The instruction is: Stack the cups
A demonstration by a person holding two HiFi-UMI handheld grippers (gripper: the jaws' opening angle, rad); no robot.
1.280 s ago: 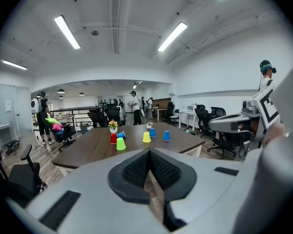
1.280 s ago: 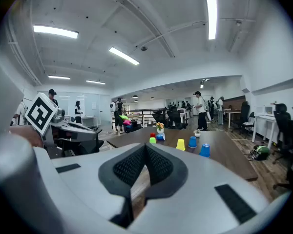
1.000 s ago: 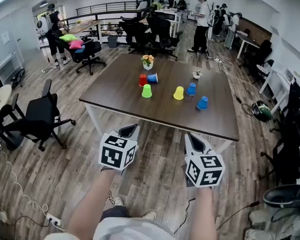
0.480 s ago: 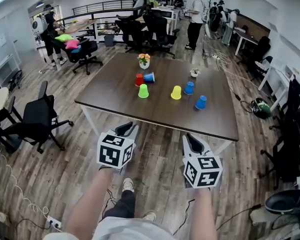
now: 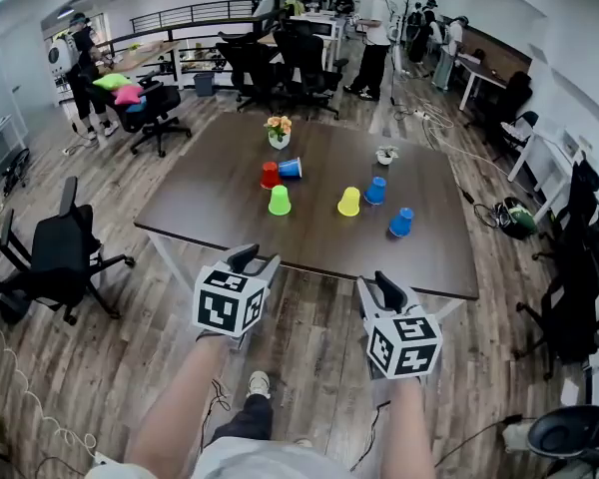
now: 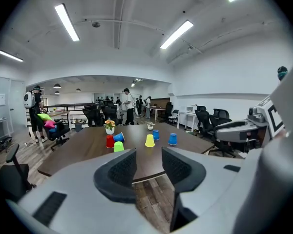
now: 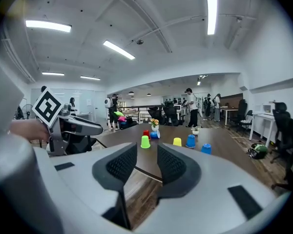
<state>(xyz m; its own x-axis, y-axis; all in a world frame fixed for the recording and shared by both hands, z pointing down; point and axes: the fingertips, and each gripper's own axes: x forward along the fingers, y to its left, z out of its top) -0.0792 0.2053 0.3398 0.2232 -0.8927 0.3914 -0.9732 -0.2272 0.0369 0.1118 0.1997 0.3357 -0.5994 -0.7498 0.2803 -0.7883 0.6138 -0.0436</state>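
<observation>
- My left gripper (image 5: 256, 261) and right gripper (image 5: 379, 289), fingers just parted, empty, near the dark bench (image 5: 220, 203)
- Coloured cups (image 5: 279, 201) on it; plank floor (image 5: 309, 352), office chairs (image 5: 65, 257) around

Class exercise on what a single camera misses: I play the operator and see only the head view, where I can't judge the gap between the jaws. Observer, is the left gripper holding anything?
Observer: No. In the left gripper view the left gripper has its jaws apart. They have just been opening, and nothing sits between its pads.
Operator: And the right one?
Observer: It is empty as well. The right gripper view shows the right gripper with its jaws apart, also just opened, and nothing in the gap.
</observation>
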